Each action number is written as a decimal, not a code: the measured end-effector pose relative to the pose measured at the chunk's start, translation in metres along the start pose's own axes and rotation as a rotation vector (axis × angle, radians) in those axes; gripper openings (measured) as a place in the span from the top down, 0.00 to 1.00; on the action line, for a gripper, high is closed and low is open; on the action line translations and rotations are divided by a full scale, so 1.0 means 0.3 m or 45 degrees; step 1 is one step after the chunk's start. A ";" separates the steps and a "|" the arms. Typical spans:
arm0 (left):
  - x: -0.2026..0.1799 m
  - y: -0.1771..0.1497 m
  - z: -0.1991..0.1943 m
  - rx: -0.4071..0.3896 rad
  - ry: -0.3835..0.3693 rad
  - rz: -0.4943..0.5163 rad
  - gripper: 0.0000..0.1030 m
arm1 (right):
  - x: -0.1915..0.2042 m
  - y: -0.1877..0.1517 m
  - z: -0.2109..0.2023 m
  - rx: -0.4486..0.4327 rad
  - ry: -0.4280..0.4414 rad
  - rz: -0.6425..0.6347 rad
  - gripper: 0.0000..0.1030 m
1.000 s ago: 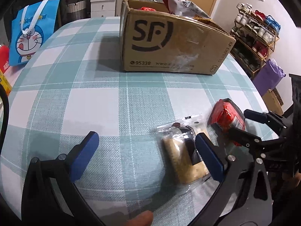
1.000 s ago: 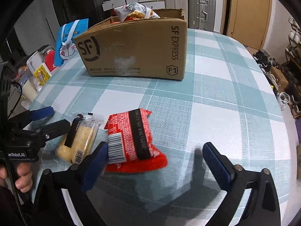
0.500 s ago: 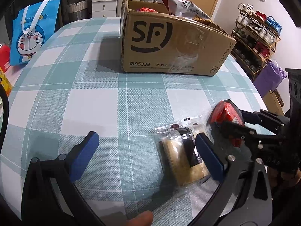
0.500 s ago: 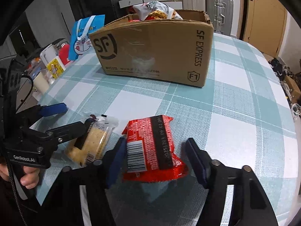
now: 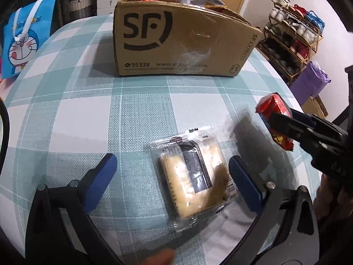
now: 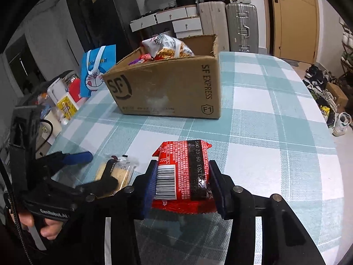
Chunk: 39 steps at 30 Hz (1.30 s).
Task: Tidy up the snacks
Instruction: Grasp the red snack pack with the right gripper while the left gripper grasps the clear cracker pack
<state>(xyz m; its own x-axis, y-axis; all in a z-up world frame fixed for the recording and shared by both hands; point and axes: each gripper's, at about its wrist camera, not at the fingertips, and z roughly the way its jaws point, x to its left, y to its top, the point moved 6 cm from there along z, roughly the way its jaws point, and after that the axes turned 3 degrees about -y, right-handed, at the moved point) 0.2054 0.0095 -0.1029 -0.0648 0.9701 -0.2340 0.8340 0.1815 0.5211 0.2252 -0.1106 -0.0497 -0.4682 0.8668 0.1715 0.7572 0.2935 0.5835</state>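
My view: table [image 5: 66, 114] in teal-and-white check cloth, cardboard box [image 5: 176, 44] standing at its far part, clear-wrapped cracker pack [image 5: 192, 174] lying flat nearer me, well apart from box, blue bag [image 5: 24, 44] at far-left edge.

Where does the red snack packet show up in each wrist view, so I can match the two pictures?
Left wrist: red snack packet at the right edge, clamped in the right claw, above the tablecloth.
Right wrist: the packet sits low centre, squeezed between the claw's blue pads.
Shared landmark: the SF cardboard box behind it.
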 end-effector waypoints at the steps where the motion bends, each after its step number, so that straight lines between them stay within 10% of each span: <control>1: -0.002 0.000 0.000 0.001 0.000 -0.002 0.04 | 0.000 -0.001 -0.002 0.001 0.000 0.001 0.56; 21: 0.006 -0.041 0.008 0.040 0.121 0.154 0.07 | -0.002 -0.018 -0.032 -0.021 0.003 0.008 0.56; 28: 0.019 -0.034 -0.031 -0.020 0.083 0.159 0.46 | 0.009 -0.020 -0.020 -0.012 0.012 0.002 0.56; 39: 0.053 -0.005 -0.095 -0.090 -0.028 0.069 0.46 | 0.014 -0.010 -0.036 -0.033 0.007 -0.006 0.56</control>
<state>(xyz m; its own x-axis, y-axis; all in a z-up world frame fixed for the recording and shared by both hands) 0.1876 0.0294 -0.0841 -0.0081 0.9752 -0.2213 0.7950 0.1406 0.5901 0.2160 -0.1122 -0.0422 -0.4746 0.8630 0.1730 0.7427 0.2872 0.6049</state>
